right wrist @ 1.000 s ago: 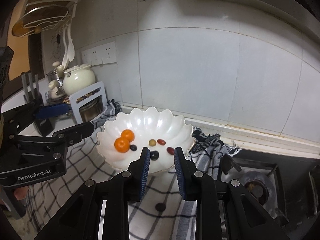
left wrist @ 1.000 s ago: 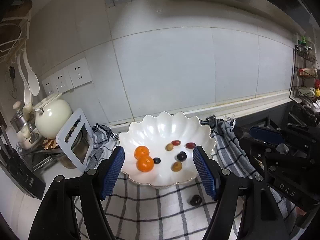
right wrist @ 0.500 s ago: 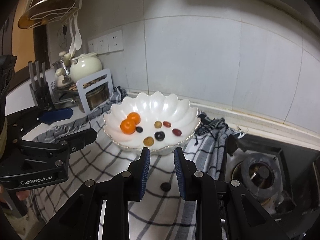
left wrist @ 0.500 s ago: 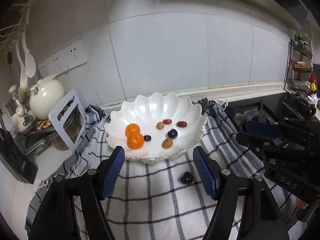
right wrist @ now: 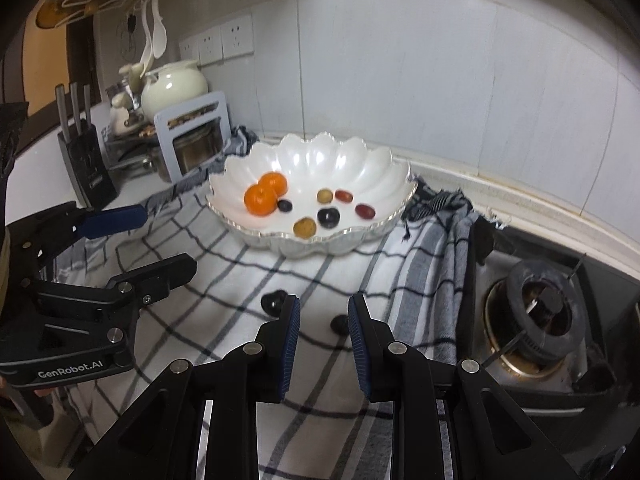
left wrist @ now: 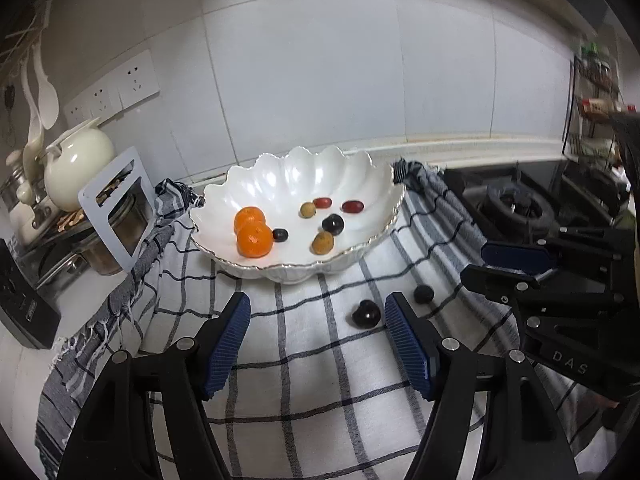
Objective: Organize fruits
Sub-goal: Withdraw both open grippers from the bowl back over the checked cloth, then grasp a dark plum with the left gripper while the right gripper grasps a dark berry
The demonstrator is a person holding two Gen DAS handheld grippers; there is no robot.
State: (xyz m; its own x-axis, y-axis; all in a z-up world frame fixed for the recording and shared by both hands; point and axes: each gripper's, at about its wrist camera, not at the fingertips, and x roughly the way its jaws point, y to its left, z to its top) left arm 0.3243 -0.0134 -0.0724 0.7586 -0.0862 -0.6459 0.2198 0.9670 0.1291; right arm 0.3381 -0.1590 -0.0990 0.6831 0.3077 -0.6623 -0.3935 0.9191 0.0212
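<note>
— Where are the loose fruits relative to the grippers?

— Two dark fruits lie on the checked cloth [left wrist: 312,380], in front of the white scalloped bowl [left wrist: 280,274]. In the left wrist view, the larger dark fruit [left wrist: 365,314] appears just inside the right-hand finger of the left gripper [left wrist: 318,304], close to its tip. The smaller dark fruit [left wrist: 423,293] lies beyond that finger, near the larger one but apart from it.

— And from the right side?

— The smaller fruit shows in the gap between the tips of the right gripper [right wrist: 324,302], close to the right-hand finger. The larger one peeks out beside the left-hand finger.

— How do the jaws stand?

— The left ones stand wide apart, gripping nothing. The right ones are drawn close, with a narrow gap and nothing pressed between the pads.

— How do the fruits look?

— The larger is nearly black, glossy and lumpy, with a dent on top. The smaller is round, dark and duller. I cannot tell what kind they are.

— And in the bowl?

— Two oranges [left wrist: 255,240] touching on the left, then small fruits scattered: two dark, two yellowish-brown, two reddish ovals.
</note>
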